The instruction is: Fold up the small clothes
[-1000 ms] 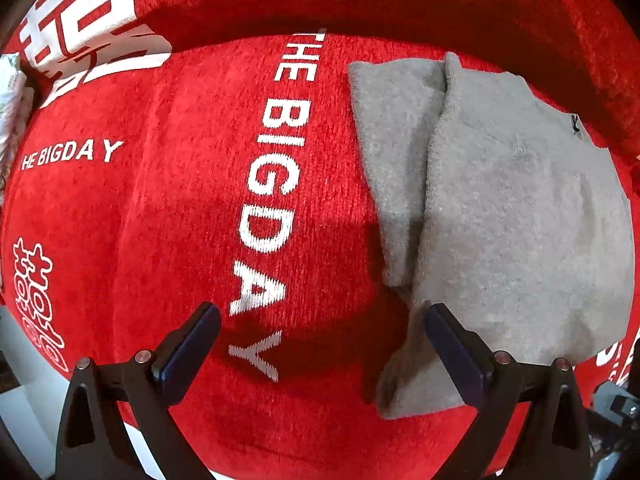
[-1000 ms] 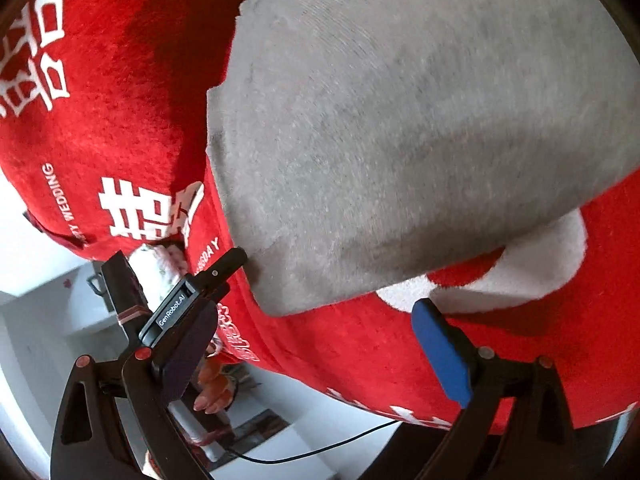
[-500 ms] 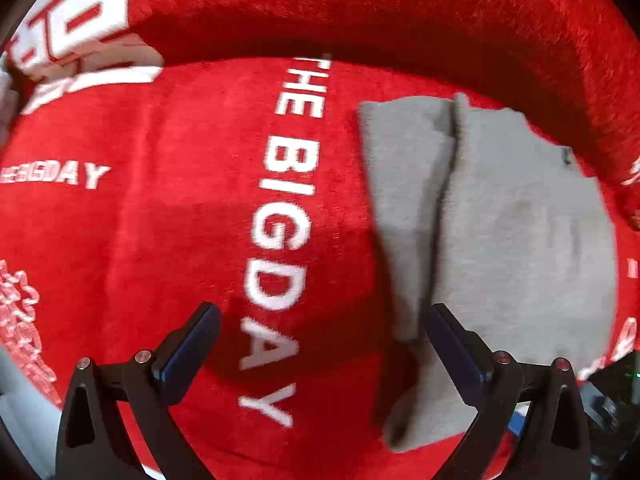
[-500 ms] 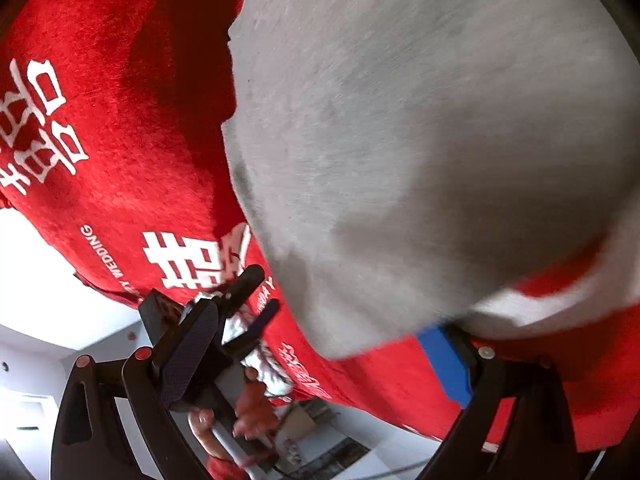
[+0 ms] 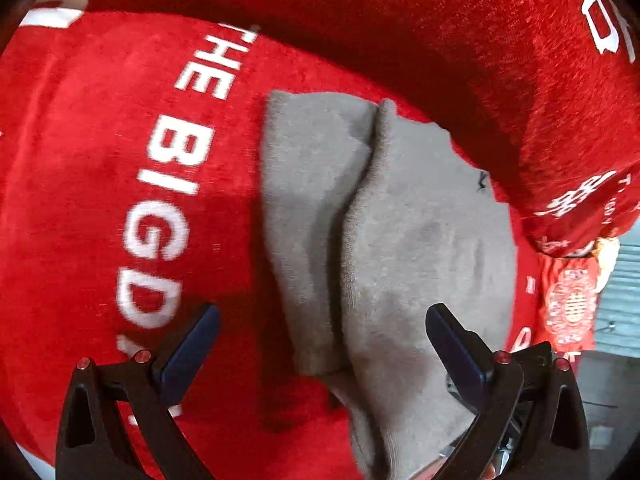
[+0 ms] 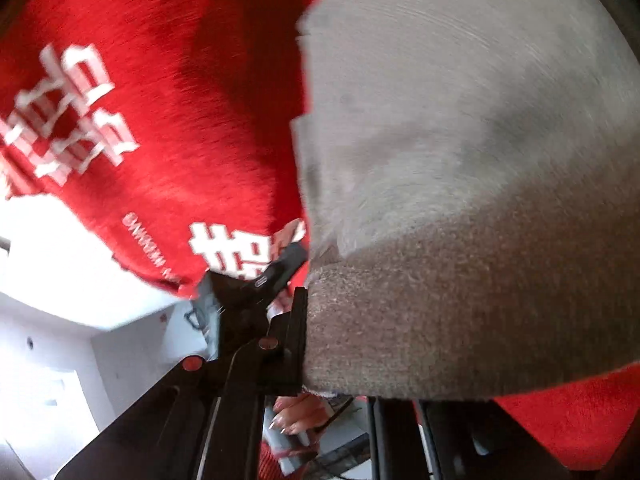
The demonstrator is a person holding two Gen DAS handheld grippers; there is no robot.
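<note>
A grey knitted garment point(image 5: 420, 240) lies partly folded on a red blanket point(image 5: 100, 160) printed with white letters. One flap overlaps along a ridge down its middle. My left gripper point(image 5: 320, 316) is open above the garment's near left corner, its fingers either side of the folded edge and not pressing it. In the right wrist view the grey garment point(image 6: 460, 160) fills most of the frame. My right gripper point(image 6: 306, 312) is shut on its near edge, and cloth drapes over and hides one finger. A person's hand point(image 6: 296, 416) shows below.
A raised red plush bolster point(image 5: 560, 100) runs behind and to the right of the garment. A red patterned cloth point(image 5: 568, 308) hangs at the right edge. The blanket's edge drops off to a pale floor point(image 6: 60, 320) at the lower left of the right wrist view.
My right gripper went from wide open to shut on the garment's near edge. My left gripper tilted downward and shifted right, so the garment now sits between its fingers.
</note>
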